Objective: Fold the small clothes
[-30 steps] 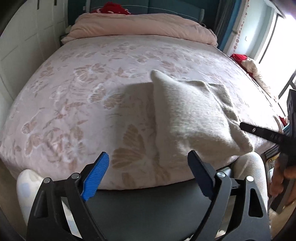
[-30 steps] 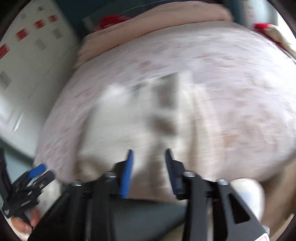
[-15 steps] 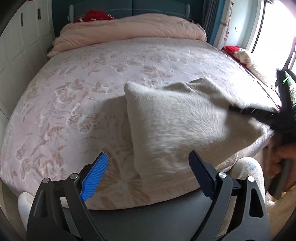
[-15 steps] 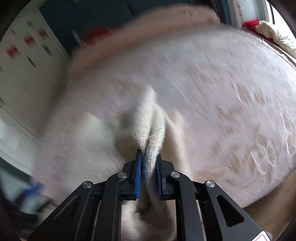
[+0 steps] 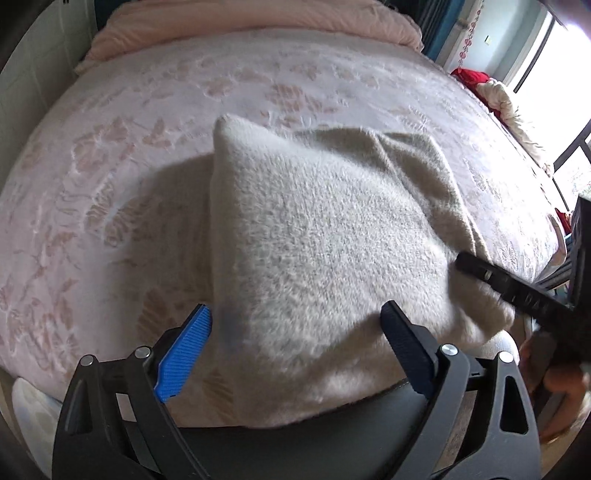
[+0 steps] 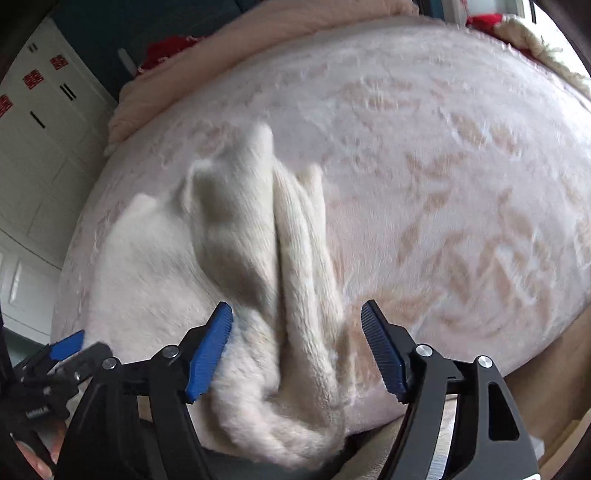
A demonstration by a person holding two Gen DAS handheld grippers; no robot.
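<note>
A cream fuzzy garment (image 5: 325, 251) lies folded on the pink floral bed (image 5: 147, 129) near its front edge. My left gripper (image 5: 295, 332) is open, with the garment's near edge between its spread fingers. My right gripper (image 6: 295, 332) is open too, and a bunched fold of the garment (image 6: 288, 295) lies between its fingers. The right gripper's black finger (image 5: 517, 291) shows at the garment's right edge in the left wrist view. The left gripper (image 6: 62, 354) shows at the lower left of the right wrist view.
A pink duvet (image 5: 258, 18) is rolled at the head of the bed. Red and cream clothes (image 5: 495, 96) lie at the bed's right side by the window. White cupboards (image 6: 40, 147) stand to the left. The bed's front edge is right below both grippers.
My right gripper closed on the garment's edge half a second ago and has now opened, letting the fold drop. The left gripper stayed open and moved closer over the garment.
</note>
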